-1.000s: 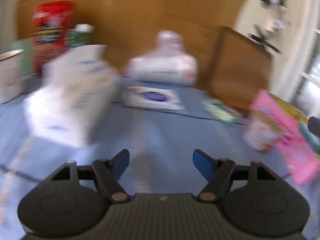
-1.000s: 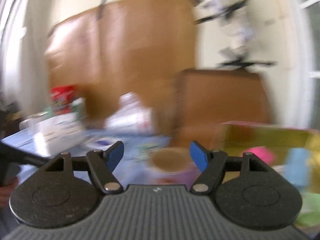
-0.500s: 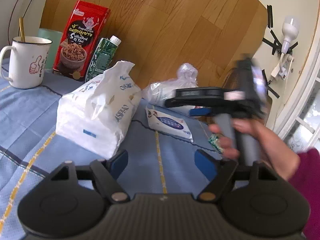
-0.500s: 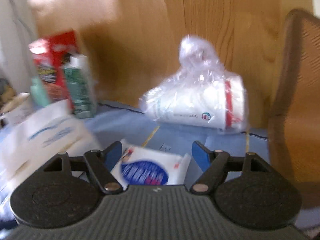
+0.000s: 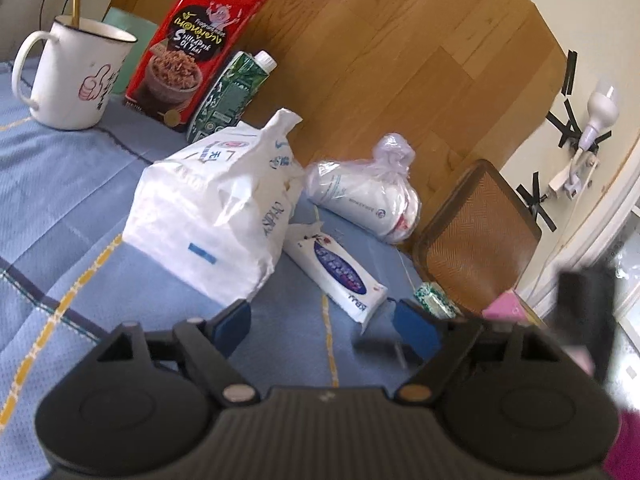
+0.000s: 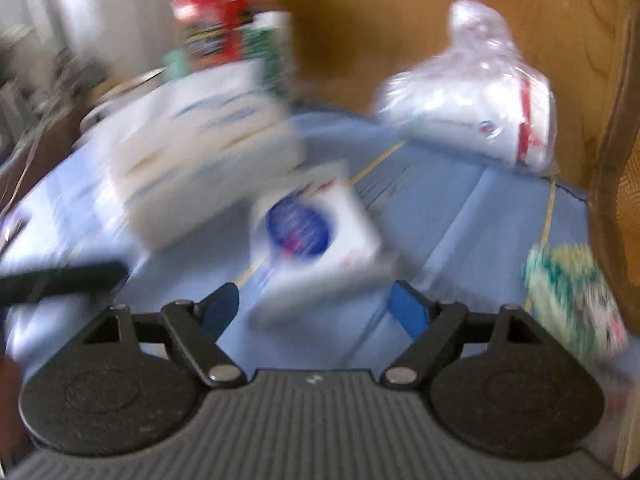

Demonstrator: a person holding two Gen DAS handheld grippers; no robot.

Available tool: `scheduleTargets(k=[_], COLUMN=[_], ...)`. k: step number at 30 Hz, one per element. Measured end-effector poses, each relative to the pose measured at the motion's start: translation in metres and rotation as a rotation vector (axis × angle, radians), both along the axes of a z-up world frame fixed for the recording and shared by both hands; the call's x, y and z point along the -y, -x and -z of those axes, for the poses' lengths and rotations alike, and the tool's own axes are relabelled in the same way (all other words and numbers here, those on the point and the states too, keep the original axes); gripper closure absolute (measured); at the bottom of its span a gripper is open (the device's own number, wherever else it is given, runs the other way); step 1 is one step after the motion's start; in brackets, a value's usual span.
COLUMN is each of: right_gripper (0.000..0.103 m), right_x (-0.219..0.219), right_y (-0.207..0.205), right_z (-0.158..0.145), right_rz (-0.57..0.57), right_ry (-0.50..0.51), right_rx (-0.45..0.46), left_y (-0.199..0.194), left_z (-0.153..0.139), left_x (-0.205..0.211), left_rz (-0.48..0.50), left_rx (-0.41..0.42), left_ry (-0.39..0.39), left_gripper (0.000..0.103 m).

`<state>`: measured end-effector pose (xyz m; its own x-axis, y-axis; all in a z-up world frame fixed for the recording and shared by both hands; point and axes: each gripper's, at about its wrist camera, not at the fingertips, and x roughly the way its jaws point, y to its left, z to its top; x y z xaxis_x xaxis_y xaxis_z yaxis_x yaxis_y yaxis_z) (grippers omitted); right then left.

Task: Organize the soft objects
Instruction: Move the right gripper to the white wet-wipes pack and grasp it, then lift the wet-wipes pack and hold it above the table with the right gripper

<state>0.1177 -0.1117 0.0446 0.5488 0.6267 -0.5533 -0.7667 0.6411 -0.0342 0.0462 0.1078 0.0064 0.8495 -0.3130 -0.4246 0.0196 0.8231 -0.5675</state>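
A big white tissue pack stands on the blue cloth. A flat white pack with a blue oval label lies to its right, and a clear bag of white rolls lies behind by the wooden board. A small green patterned pack lies at the right. My left gripper is open and empty, just in front of the big pack. My right gripper is open and empty, close in front of the blue-label pack; this view is blurred. The bag of rolls and the green pack show there too.
A white mug, a red snack box and a green carton stand at the back left. A wooden board leans behind. A brown chair back stands at the right, with a pink item beside it.
The right gripper swept out of the left view's middle to the far right and came down closer to the blue-label pack. The left gripper tilted and moved nearer the big pack. Both stayed open.
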Motion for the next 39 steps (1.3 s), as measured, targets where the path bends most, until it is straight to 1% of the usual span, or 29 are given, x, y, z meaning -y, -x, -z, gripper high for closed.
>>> scheduleTargets(k=[3, 5, 6, 8, 10, 12, 14, 16, 18, 20, 22, 25, 28, 30, 31, 33, 34, 36, 39], right_gripper=[0.018, 0.019, 0.019, 0.019, 0.019, 0.018, 0.011, 0.009, 0.008, 0.007, 0.007, 0.006, 0.005, 0.005, 0.005, 0.02, 0.024, 0.025, 0.025], right_x=[0.015, 0.023, 0.025, 0.028, 0.025, 0.027, 0.023, 0.015, 0.005, -0.008, -0.018, -0.026, -0.029, -0.03, -0.03, -0.029, -0.027, -0.024, -0.01], right_y=[0.048, 0.071, 0.078, 0.085, 0.077, 0.069, 0.05, 0.03, 0.014, -0.002, -0.016, -0.03, -0.042, -0.05, -0.052, -0.049, -0.046, -0.034, -0.014], right_z=[0.014, 0.022, 0.024, 0.029, 0.026, 0.018, 0.009, 0.001, -0.003, -0.004, -0.003, -0.001, 0.001, 0.0, 0.001, 0.0, 0.0, 0.003, 0.008], right_rz=[-0.086, -0.124, -0.132, -0.113, -0.083, -0.053, -0.034, -0.021, -0.03, -0.044, -0.03, -0.019, -0.001, 0.001, 0.004, 0.007, -0.001, 0.005, 0.005], right_ry=[0.005, 0.0, -0.001, 0.0, -0.009, -0.045, -0.084, -0.1, -0.088, -0.049, -0.006, 0.032, 0.041, 0.019, 0.008, -0.004, -0.012, -0.003, -0.019], right_rx=[0.041, 0.075, 0.091, 0.145, 0.174, 0.189, 0.207, 0.217, 0.218, 0.209, 0.218, 0.22, 0.179, 0.135, 0.113, 0.122, 0.122, 0.14, 0.126], left_y=[-0.001, -0.001, 0.0, -0.001, -0.001, 0.0, 0.0, 0.0, 0.0, -0.001, -0.002, -0.003, -0.004, -0.004, -0.004, -0.005, -0.005, -0.006, -0.006], left_z=[0.001, 0.001, 0.002, 0.002, 0.002, 0.003, 0.002, 0.002, 0.001, 0.002, 0.002, 0.003, 0.003, 0.003, 0.003, 0.003, 0.004, 0.004, 0.004], left_x=[-0.001, -0.002, -0.003, -0.004, -0.005, -0.005, -0.004, -0.003, -0.003, -0.003, -0.004, -0.004, -0.005, -0.004, -0.005, -0.005, -0.005, -0.006, -0.005], left_rz=[0.002, 0.0, -0.002, -0.009, -0.014, -0.015, -0.013, -0.012, -0.009, -0.005, 0.001, 0.008, 0.012, 0.013, 0.013, 0.014, 0.015, 0.014, 0.015], left_rx=[-0.007, -0.012, -0.013, -0.016, -0.018, -0.017, -0.013, -0.009, -0.006, -0.008, -0.01, -0.014, -0.015, -0.015, -0.015, -0.018, -0.021, -0.023, -0.024], left_ry=[0.007, 0.011, 0.013, 0.017, 0.021, 0.02, 0.015, 0.01, 0.011, 0.016, 0.024, 0.034, 0.038, 0.039, 0.04, 0.044, 0.048, 0.052, 0.048], left_gripper=[0.02, 0.019, 0.019, 0.019, 0.019, 0.019, 0.017, 0.017, 0.017, 0.017, 0.017, 0.017, 0.016, 0.015, 0.015, 0.015, 0.015, 0.015, 0.015])
